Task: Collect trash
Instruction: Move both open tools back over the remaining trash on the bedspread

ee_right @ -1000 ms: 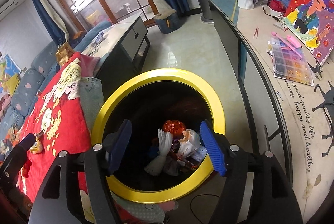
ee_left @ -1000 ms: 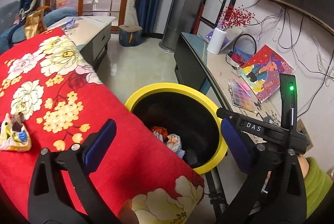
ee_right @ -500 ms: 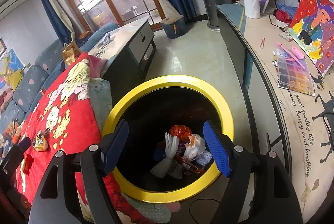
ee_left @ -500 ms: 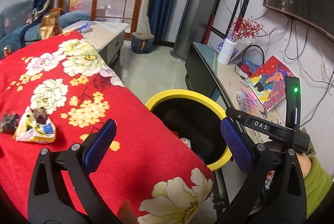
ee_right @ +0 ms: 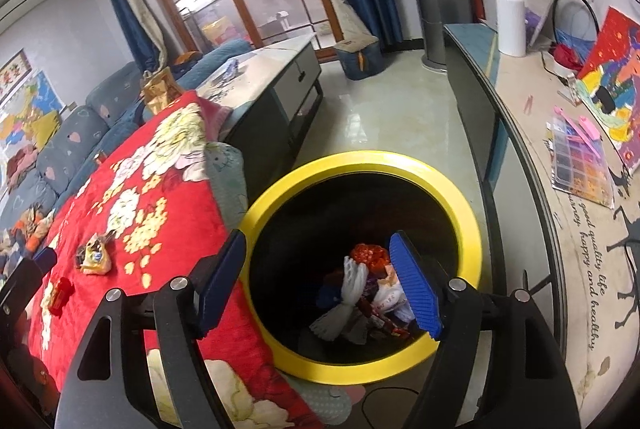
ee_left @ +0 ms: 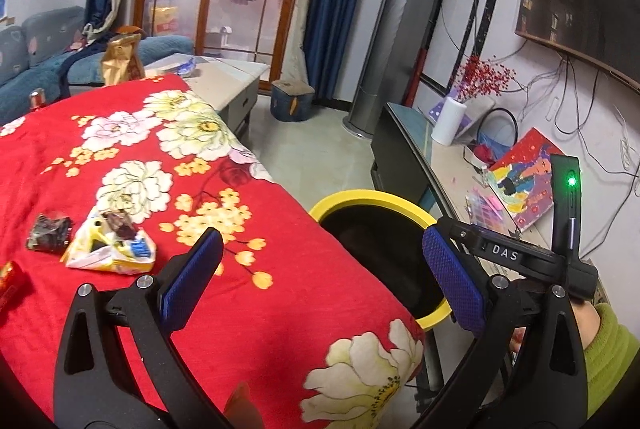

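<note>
both grippers stand wide open with nothing between the pads: the left gripper [ee_left: 320, 269] over the red floral cloth [ee_left: 240, 309], the right gripper [ee_right: 320, 285] above the yellow-rimmed bin [ee_right: 468, 229], where wrappers [ee_right: 368, 289] lie. a yellow wrapper [ee_left: 112, 249], a dark wrapper [ee_left: 50, 231] and a red scrap [ee_left: 10, 279] lie on the cloth. "das" is printed on the right gripper's body; the side table [ee_right: 592, 269] reads "good quality life", "happy and healthy".
</note>
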The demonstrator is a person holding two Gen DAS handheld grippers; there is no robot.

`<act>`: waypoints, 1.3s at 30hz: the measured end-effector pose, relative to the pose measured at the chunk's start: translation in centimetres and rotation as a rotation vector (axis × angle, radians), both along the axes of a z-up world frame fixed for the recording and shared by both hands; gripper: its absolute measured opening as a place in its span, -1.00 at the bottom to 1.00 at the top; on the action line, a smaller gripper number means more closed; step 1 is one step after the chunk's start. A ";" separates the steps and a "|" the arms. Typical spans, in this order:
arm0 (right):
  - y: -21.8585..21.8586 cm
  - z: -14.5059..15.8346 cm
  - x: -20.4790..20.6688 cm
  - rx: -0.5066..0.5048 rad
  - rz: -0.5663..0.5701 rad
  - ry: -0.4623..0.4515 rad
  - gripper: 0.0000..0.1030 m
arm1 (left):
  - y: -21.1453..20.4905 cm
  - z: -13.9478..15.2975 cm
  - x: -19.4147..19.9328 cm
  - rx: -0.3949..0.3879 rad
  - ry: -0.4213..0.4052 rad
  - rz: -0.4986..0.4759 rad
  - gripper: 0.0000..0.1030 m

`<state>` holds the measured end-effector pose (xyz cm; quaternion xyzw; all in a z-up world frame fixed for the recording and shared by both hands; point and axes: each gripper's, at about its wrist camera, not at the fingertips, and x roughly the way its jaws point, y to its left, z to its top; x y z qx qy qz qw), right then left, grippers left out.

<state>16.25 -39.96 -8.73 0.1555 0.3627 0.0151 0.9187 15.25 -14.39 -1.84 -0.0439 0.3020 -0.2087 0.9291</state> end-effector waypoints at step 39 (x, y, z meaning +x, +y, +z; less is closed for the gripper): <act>17.3 2.2 -0.1 -0.095 0.405 -0.060 0.39 | 15.0 0.5 -1.8 -0.064 -0.029 0.308 0.78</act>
